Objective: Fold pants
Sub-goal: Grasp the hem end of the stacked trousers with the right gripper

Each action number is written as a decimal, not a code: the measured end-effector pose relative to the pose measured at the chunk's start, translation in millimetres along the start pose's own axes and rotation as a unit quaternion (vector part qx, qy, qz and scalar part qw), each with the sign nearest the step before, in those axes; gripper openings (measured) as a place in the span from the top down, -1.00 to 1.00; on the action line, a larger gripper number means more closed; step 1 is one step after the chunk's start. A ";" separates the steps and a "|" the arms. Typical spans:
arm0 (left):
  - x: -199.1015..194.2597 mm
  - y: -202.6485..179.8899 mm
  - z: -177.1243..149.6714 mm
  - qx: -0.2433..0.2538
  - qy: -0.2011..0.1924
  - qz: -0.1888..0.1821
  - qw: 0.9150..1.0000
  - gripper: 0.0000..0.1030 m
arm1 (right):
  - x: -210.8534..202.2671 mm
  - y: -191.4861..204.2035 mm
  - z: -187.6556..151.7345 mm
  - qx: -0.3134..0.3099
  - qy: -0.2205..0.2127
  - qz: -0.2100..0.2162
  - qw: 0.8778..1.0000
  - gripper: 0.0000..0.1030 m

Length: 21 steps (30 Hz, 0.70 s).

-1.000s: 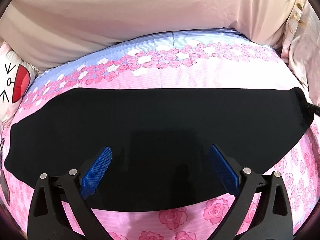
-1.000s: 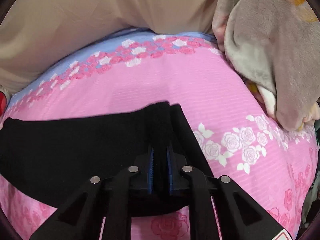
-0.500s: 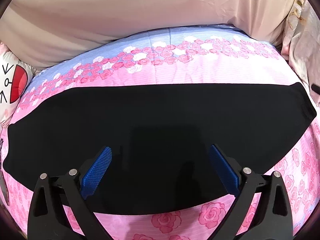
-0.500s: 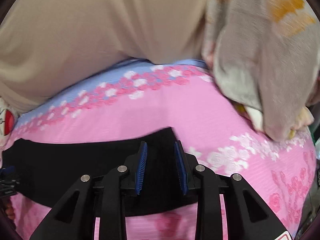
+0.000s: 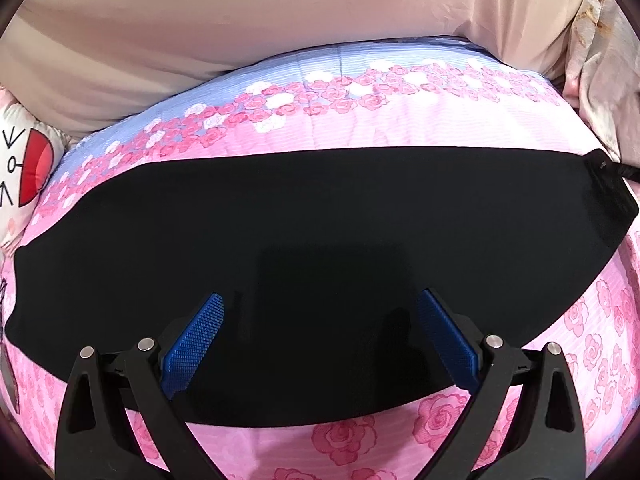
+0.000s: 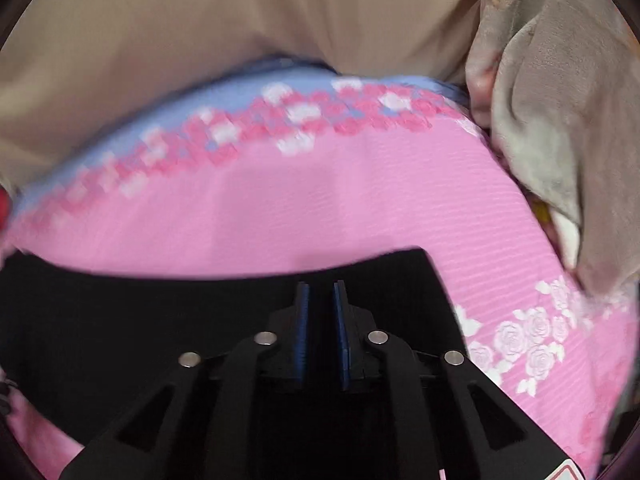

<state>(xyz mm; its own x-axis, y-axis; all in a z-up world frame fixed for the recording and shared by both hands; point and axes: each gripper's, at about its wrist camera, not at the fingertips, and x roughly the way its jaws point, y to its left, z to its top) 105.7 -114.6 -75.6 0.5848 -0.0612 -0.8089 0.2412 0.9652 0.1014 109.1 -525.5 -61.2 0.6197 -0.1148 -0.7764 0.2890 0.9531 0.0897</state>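
The black pants [image 5: 320,220] lie flat in a long band across the pink rose-print bedspread [image 5: 400,120]. My left gripper [image 5: 320,308] is open wide and hovers over the near middle of the pants, its blue pads [image 5: 196,340] apart and holding nothing. In the right wrist view the right end of the pants [image 6: 200,312] lies under my right gripper [image 6: 321,292]. Its blue pads stand close with a narrow gap. The black cloth against the dark jaws hides whether any fabric sits between them.
A beige pillow or headboard cover [image 5: 280,20] runs along the far side of the bed. A grey and cream blanket [image 6: 560,100] is heaped at the right. A white cartoon cushion [image 5: 24,168] sits at the far left.
My right gripper opened half a second ago and has since narrowed again, shifting over the pants' right end; its view is blurred. My left gripper stayed open and barely moved.
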 end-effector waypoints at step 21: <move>-17.4 33.8 -34.6 -0.021 0.001 -0.033 0.999 -0.86 | -78.5 -62.0 -97.5 0.172 -0.033 0.004 0.985 -0.24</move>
<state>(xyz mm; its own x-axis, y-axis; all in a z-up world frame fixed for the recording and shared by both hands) 76.8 -72.2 -78.1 0.5677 -0.1245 -0.8138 0.2470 0.9687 0.0241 -28.6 -548.3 -66.6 0.6661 -0.1362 -0.7334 0.5065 0.8044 0.3106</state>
